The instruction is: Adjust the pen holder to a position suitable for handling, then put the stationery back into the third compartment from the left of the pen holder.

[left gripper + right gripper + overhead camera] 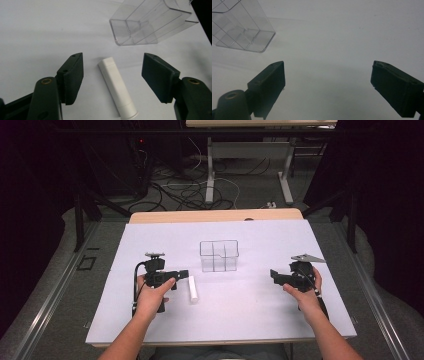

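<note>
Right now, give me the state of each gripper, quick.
Left gripper: open, fingers either side of the white plastic cylindrical tube, not touching it.
Right gripper: open, holding nothing.

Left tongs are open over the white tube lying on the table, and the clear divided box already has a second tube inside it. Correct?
Not quite: the clear divided box is empty, as the left gripper view shows. The left tongs are open over the white tube.

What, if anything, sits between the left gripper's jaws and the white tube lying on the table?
Nothing visible does. In the left gripper view the white tube lies flat on the table between the open jaws of the left gripper, with bare surface on both sides. The clear divided box stands beyond it, apart.
</note>
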The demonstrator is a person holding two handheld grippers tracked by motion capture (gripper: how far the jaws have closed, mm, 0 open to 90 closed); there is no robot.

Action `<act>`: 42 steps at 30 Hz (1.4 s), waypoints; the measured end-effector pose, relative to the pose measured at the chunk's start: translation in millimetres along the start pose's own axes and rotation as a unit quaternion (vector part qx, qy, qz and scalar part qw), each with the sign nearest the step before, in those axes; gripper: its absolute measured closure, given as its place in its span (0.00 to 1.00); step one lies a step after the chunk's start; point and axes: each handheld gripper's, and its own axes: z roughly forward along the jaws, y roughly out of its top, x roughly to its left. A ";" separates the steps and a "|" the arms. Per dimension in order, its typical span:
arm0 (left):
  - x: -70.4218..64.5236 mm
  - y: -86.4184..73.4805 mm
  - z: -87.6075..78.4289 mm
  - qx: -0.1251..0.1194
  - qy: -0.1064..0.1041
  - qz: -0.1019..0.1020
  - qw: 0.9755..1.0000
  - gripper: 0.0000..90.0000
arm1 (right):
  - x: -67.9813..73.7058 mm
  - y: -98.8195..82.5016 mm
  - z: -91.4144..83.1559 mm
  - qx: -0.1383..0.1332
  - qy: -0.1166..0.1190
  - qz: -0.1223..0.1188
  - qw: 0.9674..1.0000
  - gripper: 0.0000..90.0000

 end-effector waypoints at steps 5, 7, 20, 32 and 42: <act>5.7 -2.4 2.9 0.023 0.001 -0.016 1.000 0.40 | -0.9 0.5 -0.6 -0.001 0.000 -0.001 1.000 0.13; 7.0 -3.5 4.1 0.026 0.002 -0.017 1.000 0.40 | -0.5 0.8 -0.9 -0.001 0.000 0.000 1.000 0.13; -0.6 -13.5 16.7 0.050 0.013 -0.030 0.998 0.41 | -0.6 0.5 -0.9 -0.001 -0.001 -0.001 1.000 0.13; -2.2 -20.8 17.8 0.070 0.003 -0.063 0.996 0.44 | 0.7 0.4 0.3 0.000 0.000 -0.006 1.000 0.13; -2.2 -24.7 26.5 0.089 -0.003 -0.076 0.993 0.50 | 1.5 0.5 0.9 0.002 0.002 -0.008 1.000 0.13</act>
